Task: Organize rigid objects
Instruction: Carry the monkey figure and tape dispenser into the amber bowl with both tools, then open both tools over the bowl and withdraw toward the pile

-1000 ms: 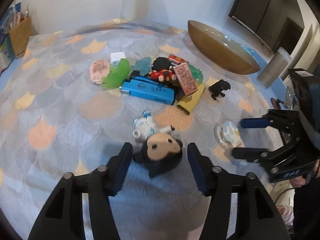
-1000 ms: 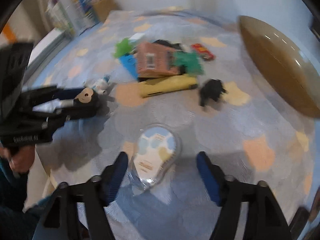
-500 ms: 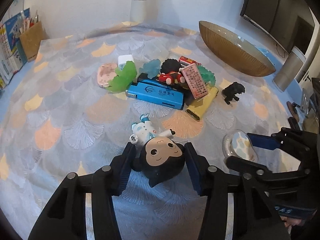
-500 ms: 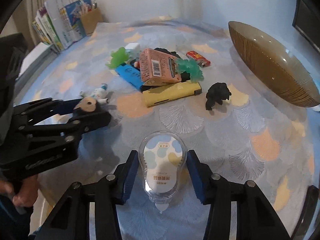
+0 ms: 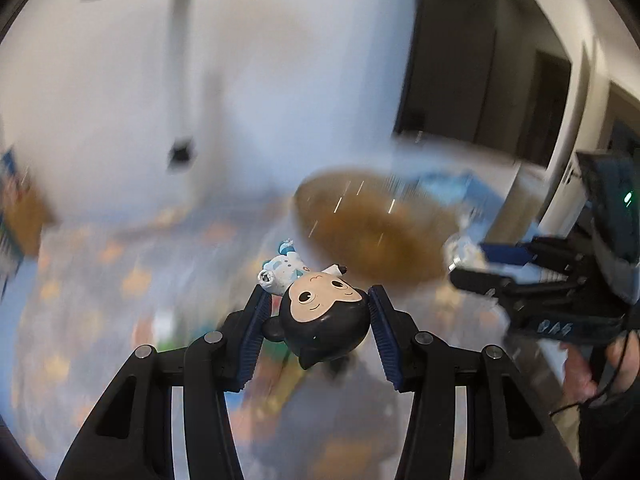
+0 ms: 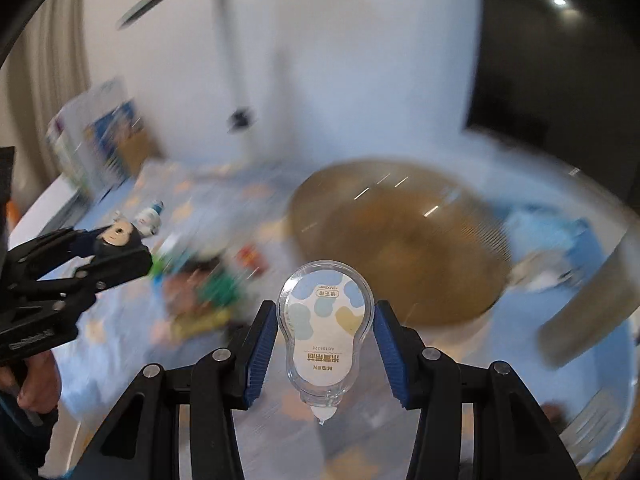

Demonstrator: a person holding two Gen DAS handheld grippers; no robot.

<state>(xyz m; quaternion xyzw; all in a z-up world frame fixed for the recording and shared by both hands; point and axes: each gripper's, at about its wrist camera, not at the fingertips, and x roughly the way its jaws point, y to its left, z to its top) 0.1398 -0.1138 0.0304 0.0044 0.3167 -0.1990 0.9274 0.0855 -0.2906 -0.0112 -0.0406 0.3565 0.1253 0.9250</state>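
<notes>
Figurine (image 5: 324,320) w/ big black head & tan face sits clamped between blue pads (image 5: 253,336) of left tongs (image 5: 318,334), held up off the tabletop (image 5: 80,320); its small white-blue body sticks out fwd past the fingertips. Jaws partly closed, pressing both sides of the head; they closed in during the last sec & now grip it. Right tongs (image 6: 325,340) likewise squeeze a clear correction-tape dispenser (image 6: 324,320), rounded end fwd, narrow tip toward the camera, blue/tan blotches on its label. Those jaws also just narrowed onto it. Both items are in the air, background heavily blurred. Brown oval bowl (image 6: 400,248) lies ahead of both tongs on the patterned cloth. Pile of other objs (image 6: 208,280) smeared at left in the right wrist view, too blurred to name. Each wrist view shows the other tongs at its edge w/ a hand (image 5: 592,368) behind.
</notes>
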